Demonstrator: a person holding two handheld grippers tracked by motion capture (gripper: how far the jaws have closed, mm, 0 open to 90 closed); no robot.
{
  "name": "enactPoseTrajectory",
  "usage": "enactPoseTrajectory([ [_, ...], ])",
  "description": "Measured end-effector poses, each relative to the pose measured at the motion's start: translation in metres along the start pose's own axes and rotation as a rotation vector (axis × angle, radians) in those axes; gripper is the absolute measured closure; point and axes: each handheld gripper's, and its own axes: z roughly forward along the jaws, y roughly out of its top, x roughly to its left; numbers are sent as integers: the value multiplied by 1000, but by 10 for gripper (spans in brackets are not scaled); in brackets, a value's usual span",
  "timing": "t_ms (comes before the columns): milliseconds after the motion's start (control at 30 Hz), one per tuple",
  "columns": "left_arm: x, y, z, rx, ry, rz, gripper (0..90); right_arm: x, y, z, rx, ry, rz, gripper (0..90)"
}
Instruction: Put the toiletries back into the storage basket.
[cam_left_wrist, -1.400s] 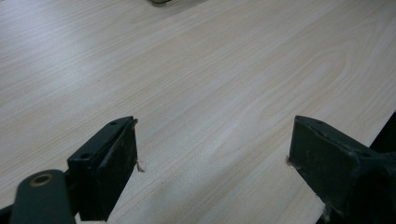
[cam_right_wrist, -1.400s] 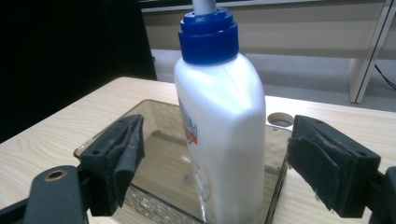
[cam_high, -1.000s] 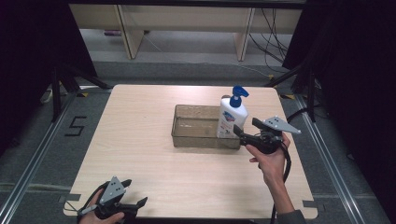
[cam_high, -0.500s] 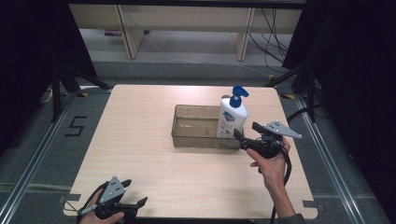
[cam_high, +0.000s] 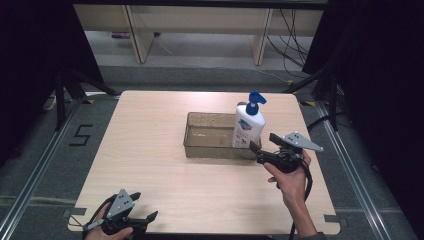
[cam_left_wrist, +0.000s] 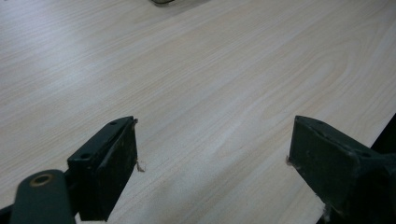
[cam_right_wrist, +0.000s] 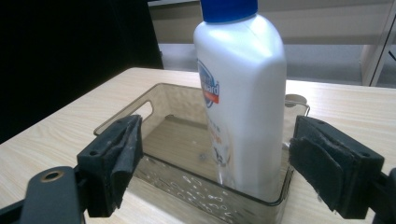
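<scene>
The soap bottle (cam_high: 248, 124) is seen standing upright in the right end of the clear tray (cam_high: 200, 150) on the bench (cam_high: 150, 130). The right gripper (cam_high: 255, 150) is now drawn slightly back from it, wide open and empty, so the placing is judged done. The left gripper (cam_high: 150, 217) is kept wide open at the near bench edge.

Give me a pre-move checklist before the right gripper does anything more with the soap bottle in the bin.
1. Right gripper open: ok, jaws stand wide apart in the right gripper view.
2. Soap bottle upright in the clear bin: ok, standing at the bin's right end.
3. Bottle free of the jaws: ok, it stands beyond them with a gap at each side.
4. Pump head intact and closed: cannot tell.
5. Left gripper out of the way: ok, open at the table's near left edge.
6. Bin level on the table: ok.
</scene>
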Motion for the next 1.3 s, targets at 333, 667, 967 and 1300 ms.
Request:
enactPoseTrajectory([
  [333, 0, 0, 0, -1, 2, 1, 148, 6, -8, 0, 10, 5, 0, 153],
  [667, 0, 0, 0, 3, 7, 4, 148, 14, -15, -4, 30, 22, -18, 152],
  [967, -1, 0, 0, 0, 4, 1, 148, 19, -23, -5, 32, 34, -14, 153],
  [1300, 0, 0, 1, 5, 9, 4, 148, 24, -35, -7, 68, 49, 26, 154],
])
